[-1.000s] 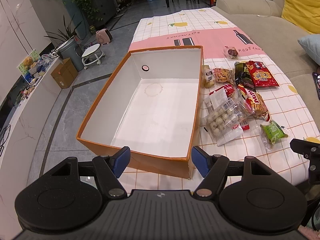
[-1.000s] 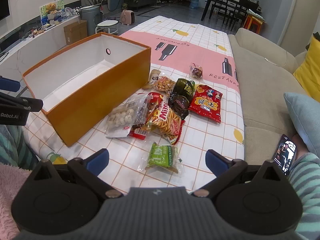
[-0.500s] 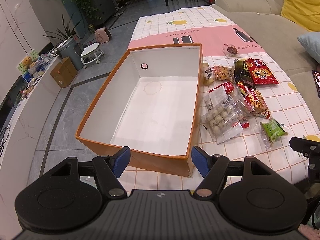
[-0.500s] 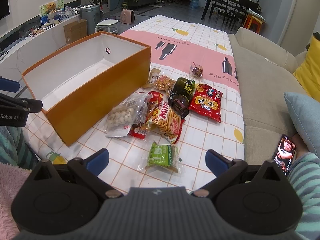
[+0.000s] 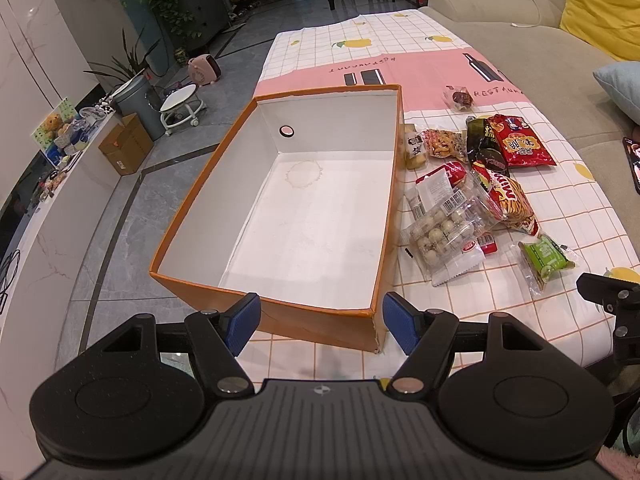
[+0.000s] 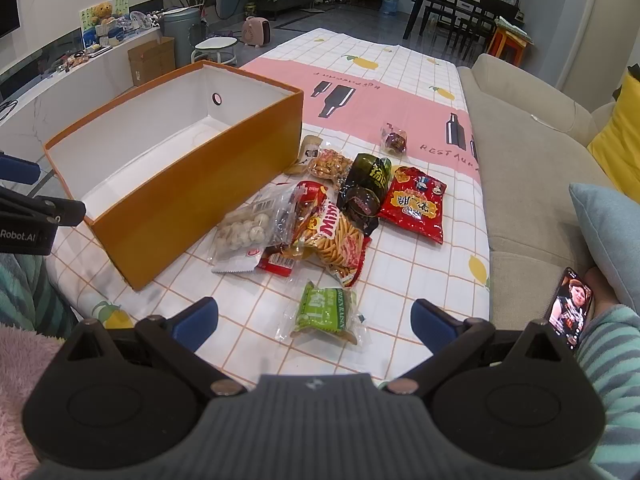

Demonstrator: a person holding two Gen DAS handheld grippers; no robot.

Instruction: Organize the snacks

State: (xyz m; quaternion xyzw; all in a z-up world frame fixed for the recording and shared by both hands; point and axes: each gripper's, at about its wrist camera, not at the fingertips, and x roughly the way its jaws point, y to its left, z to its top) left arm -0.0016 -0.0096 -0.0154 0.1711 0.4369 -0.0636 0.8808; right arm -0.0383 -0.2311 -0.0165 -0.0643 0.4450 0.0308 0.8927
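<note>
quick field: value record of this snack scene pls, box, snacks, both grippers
box: orange box, white inside, no snacks in it
snacks: loose pile on the tablecloth, beside the box
nearest snack: green packet, in front of the right gripper
left gripper: open, holding nothing, facing the box's near end
right gripper: open, holding nothing
</note>
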